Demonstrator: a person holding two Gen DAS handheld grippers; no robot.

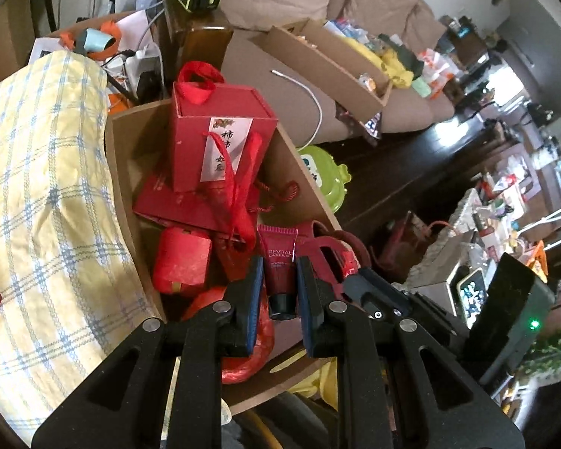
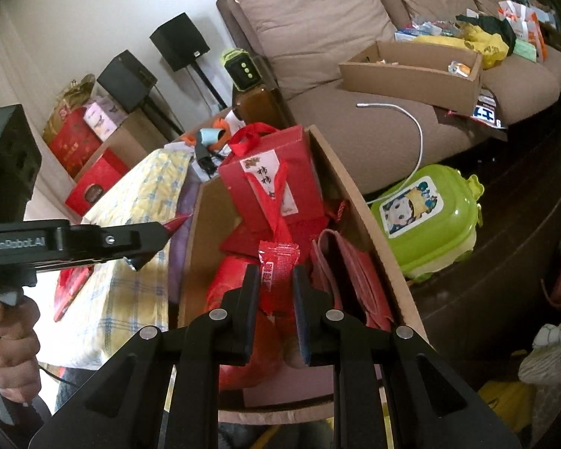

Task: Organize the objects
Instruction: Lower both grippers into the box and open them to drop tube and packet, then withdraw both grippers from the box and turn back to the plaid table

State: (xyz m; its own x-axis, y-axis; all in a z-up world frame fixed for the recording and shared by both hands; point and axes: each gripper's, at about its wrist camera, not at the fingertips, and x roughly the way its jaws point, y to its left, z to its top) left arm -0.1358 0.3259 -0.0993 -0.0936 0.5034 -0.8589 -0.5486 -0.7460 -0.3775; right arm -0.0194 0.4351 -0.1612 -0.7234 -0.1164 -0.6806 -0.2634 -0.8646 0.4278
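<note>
Cosmetic tube (image 1: 280, 269), light and squashable, is clamped mid-body in left tongs (image 1: 279, 280); right tongs (image 2: 276, 280) pinch a crinkly red sachet (image 2: 278, 262), both above the cardboard box (image 2: 359, 202).

You have a dark red cosmetic tube (image 1: 280, 262) with a black cap and pale lettering on the left, and a bright red sachet (image 2: 278, 262) on the right. The cardboard box (image 2: 355, 194) is plain brown; the gift box (image 1: 220, 138) in it is red with a white label. The cloth (image 1: 45, 194) to the left is yellow, checked in blue. The far sofa (image 2: 318, 18) is beige-brown, the plastic case (image 2: 426, 217) lime green.
</note>
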